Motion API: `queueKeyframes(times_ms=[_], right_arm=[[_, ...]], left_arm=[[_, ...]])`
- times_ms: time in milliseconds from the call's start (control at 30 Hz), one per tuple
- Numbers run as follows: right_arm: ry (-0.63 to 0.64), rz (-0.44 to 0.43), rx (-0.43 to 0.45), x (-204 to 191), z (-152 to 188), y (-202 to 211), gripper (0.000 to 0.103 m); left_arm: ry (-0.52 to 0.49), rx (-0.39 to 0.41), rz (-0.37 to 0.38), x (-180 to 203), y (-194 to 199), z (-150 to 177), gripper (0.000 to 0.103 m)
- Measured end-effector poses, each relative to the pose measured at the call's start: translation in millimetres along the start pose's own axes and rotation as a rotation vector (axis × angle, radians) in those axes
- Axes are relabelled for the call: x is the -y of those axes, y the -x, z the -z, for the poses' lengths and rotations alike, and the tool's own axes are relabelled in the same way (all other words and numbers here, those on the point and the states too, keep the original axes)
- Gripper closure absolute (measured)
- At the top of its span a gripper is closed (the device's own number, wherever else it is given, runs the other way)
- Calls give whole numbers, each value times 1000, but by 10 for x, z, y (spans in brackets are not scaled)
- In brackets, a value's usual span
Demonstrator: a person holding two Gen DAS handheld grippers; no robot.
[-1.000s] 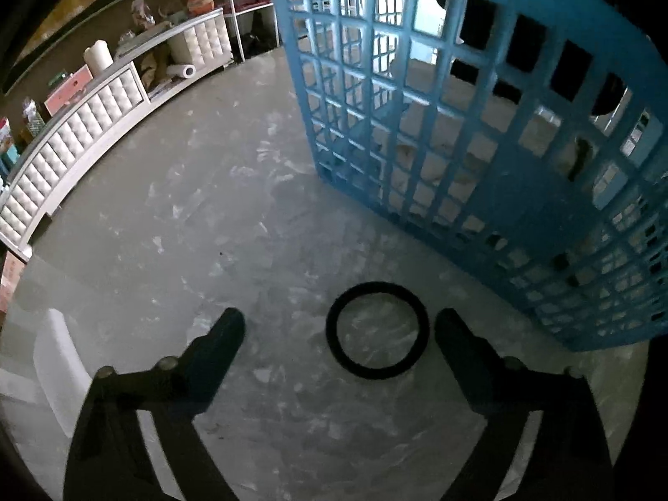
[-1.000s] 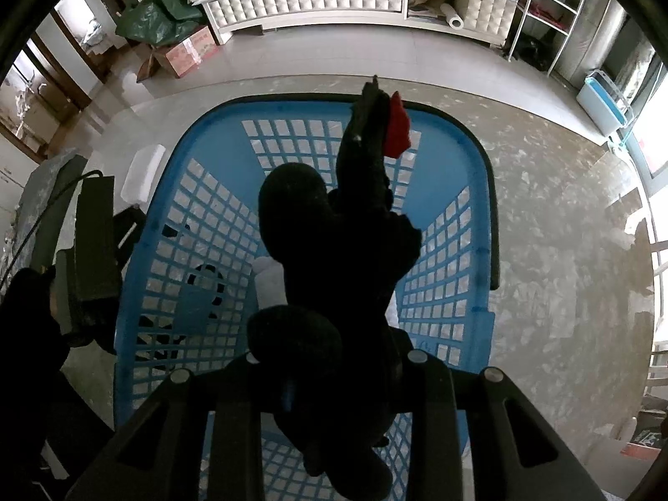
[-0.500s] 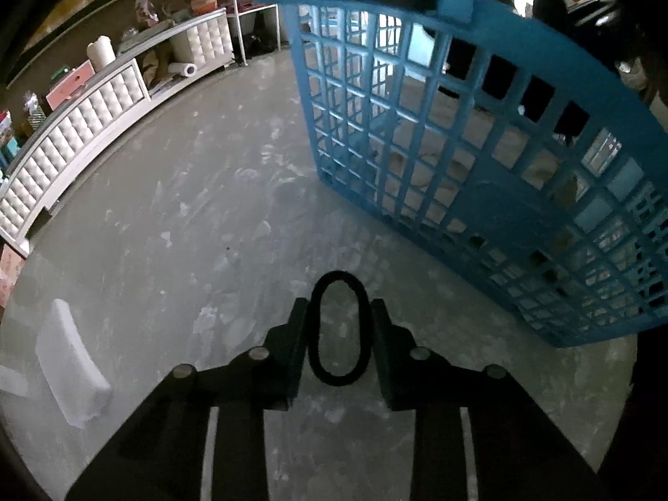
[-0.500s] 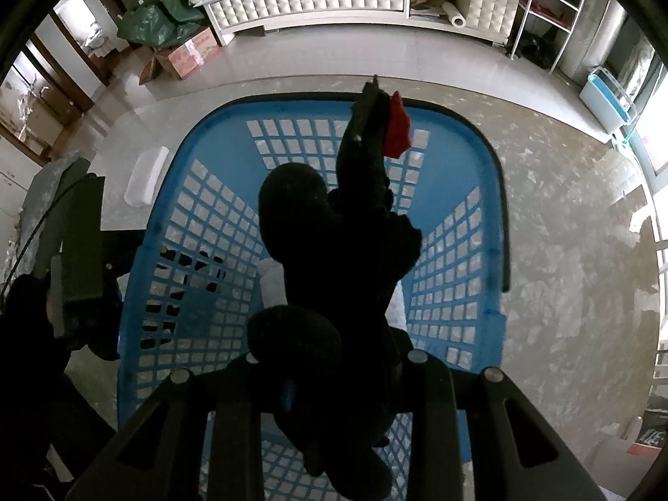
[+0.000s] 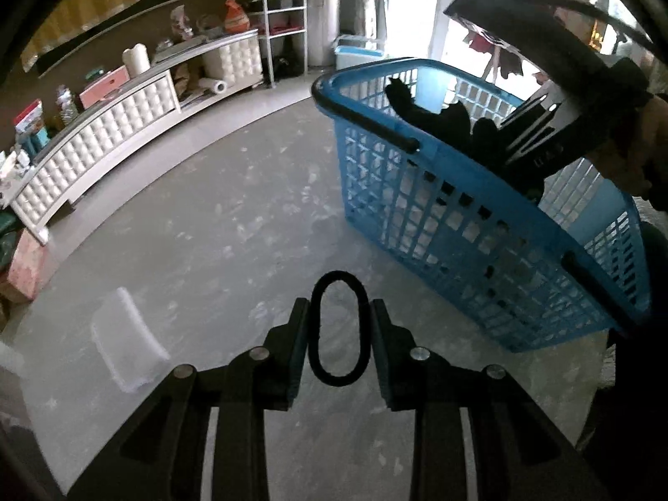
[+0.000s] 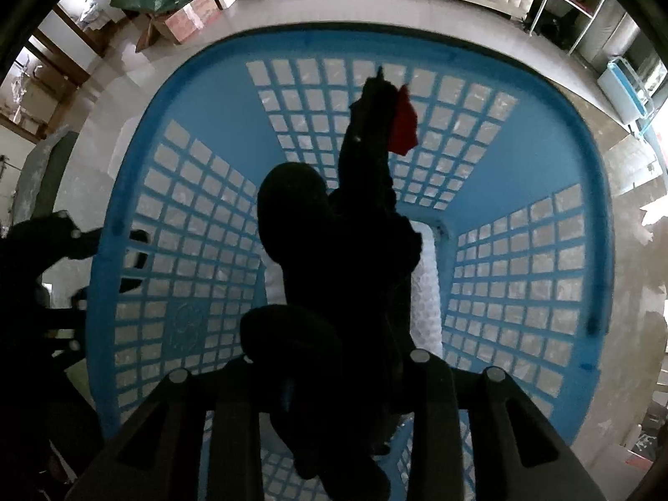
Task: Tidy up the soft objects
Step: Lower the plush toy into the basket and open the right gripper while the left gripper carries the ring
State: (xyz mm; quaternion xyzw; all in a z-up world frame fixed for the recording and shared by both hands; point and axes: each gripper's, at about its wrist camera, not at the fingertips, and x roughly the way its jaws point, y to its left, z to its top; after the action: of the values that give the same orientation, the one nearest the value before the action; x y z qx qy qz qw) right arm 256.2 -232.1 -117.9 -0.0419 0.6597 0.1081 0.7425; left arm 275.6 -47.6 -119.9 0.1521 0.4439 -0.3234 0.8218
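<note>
Now the left gripper (image 5: 338, 336) is pinching a black elastic ring (image 5: 338, 330) between its fingers, squeezing it into a tall oval and holding it clear of the grey floor (image 5: 208, 229). A second ago those jaws were standing wide around the ring, which was lying round and flat on the floor; since then they have closed on it and lifted, and the blue basket (image 5: 480, 217) now shows its rim rather than only its side wall. The right gripper (image 6: 338, 380) is hanging straight over the basket, its jaws easing open around a dark plush toy (image 6: 330, 275) with a red tag (image 6: 403, 125); the toy is in silhouette, so whether the pads are pressing it at this instant is hard to say, though it appears held. It is sitting lower into the basket than before. A white foam block (image 5: 125, 342) is lying on the floor to the left. The step in hand is loading; next, probably, the ring needs carrying over the rim and releasing.
</note>
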Motion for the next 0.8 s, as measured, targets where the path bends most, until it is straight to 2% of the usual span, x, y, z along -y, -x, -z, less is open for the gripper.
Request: queueKeyframes(times_ms=[200, 300, 333, 367, 500, 567, 800], right_arm=[[3, 37, 21, -19, 56, 3, 66], [11, 74, 55, -97, 103, 36, 52], [20, 79, 70, -110, 128, 69, 43], [27, 75, 83, -124, 152, 99, 39], [48, 86, 126, -180, 256, 215, 29], [49, 115, 165, -195, 305, 288, 17], [15, 99, 277, -136, 554, 617, 3]], left_arm=[[12, 20, -4, 18, 200, 37, 77], [29, 26, -16, 33, 299, 42, 77], [33, 25, -20, 53, 316, 33, 77], [34, 27, -24, 67, 352, 32, 77], [32, 42, -43, 145, 557, 18, 77], [31, 56, -43, 182, 659, -8, 77], [9, 89, -57, 344, 934, -69, 77]])
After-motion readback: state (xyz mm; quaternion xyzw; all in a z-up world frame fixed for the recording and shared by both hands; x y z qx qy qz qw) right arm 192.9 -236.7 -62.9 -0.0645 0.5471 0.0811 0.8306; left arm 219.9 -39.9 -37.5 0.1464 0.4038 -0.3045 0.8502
